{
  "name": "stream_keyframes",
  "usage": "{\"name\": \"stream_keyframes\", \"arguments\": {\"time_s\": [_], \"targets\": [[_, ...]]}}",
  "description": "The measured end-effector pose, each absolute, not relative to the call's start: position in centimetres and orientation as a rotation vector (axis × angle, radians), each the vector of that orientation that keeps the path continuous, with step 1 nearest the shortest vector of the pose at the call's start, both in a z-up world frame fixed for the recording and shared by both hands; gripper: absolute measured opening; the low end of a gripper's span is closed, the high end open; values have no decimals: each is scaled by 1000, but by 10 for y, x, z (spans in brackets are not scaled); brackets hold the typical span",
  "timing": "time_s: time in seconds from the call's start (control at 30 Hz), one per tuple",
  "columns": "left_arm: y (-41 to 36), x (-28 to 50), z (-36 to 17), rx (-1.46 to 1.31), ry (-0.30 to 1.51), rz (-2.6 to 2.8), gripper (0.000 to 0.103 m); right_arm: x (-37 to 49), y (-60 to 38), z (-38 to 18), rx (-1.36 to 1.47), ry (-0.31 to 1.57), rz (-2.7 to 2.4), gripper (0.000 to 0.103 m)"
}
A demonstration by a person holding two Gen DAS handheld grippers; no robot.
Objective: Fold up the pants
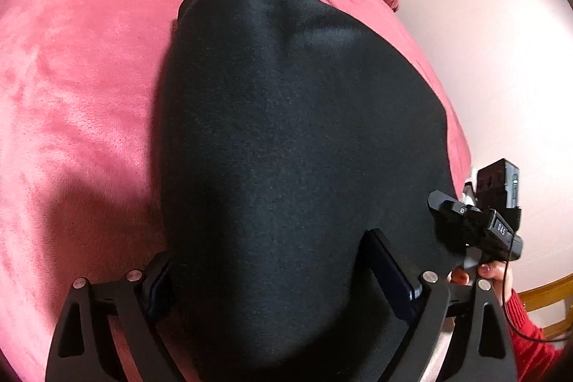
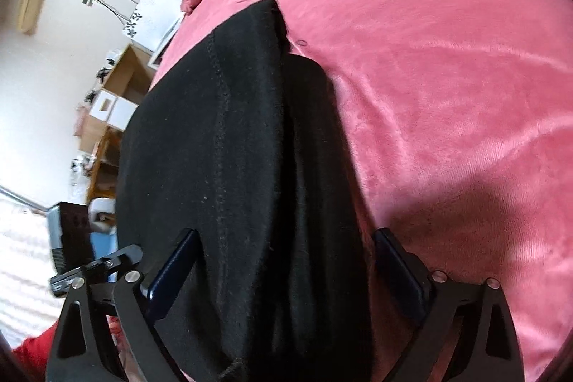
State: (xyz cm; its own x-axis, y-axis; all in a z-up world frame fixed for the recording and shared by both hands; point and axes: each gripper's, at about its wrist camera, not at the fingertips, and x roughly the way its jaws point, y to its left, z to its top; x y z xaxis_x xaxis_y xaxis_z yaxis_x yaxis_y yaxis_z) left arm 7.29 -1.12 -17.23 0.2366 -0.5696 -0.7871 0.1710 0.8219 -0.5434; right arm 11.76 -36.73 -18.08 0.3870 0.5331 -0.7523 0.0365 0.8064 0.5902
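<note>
Two layers at least of the black knit pants point(image 2: 229, 145) show in the right wrist view, where a narrower flap with a stitched seam lies over a wider one toward the centre of the frame, so I judge that the legs are already laid one upon the other and a lengthwise fold is made. The garment rests on the pink plush bed cover point(image 1: 78, 67), running from the bottom of each frame up to the centre, near the bed's edge at the right of the left wrist view. The left claw point(image 1: 266, 271) stands wide, its dark blue pads on either side of the cloth at the bottom of the frame, with fabric bulging between them; whether it pinches anything I cannot tell. The right claw point(image 2: 286, 267) is likewise spread, its pads flanking the bundle without closing on it. A hand with a red sleeve point(image 1: 483, 274) grips the other tool at the lower right of the left wrist view. What remains, in my judgement, is the crosswise folding into a compact stack and smoothing; the far end looks rumpled.
</note>
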Motion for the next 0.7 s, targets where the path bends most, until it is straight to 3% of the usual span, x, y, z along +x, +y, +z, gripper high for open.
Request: {"name": "stream_keyframes", "arguments": {"time_s": [0.07, 0.2, 0.37, 0.5, 0.7], "targets": [[-15, 70, -171, -377, 1222, -496, 91, 115, -353, -177, 536, 1119, 334, 84], [-14, 58, -163, -354, 1167, -515, 68, 106, -352, -173, 536, 1084, 339, 70], [-14, 43, -148, -286, 1108, -521, 52, 93, -350, -163, 519, 1059, 343, 56], [-12, 36, -134, -227, 1078, -505, 48, 84, -342, -153, 508, 1043, 350, 50], [3, 39, -107, -152, 1019, -460, 47, 97, -323, -140, 527, 1015, 406, 48]]}}
